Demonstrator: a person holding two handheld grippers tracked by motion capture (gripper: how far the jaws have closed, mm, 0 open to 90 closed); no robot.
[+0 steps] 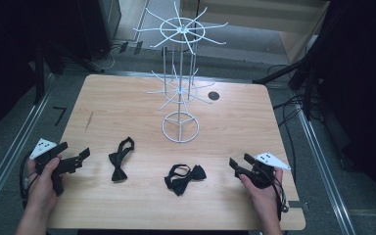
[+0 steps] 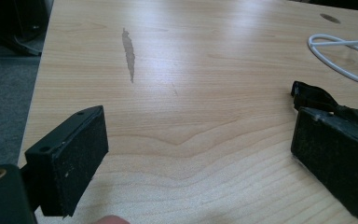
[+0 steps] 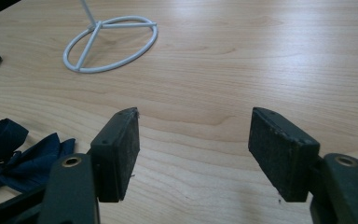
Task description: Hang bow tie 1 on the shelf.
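Grippers, left (image 1: 81,157) and right (image 1: 236,164), gape wide, empty; the high view alone shows both bow ties (image 1: 119,159) (image 1: 184,177).

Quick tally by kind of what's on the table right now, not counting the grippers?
Bow ties: 2, the left bow tie and the right bow tie
White wire rack: 1
Total: 3
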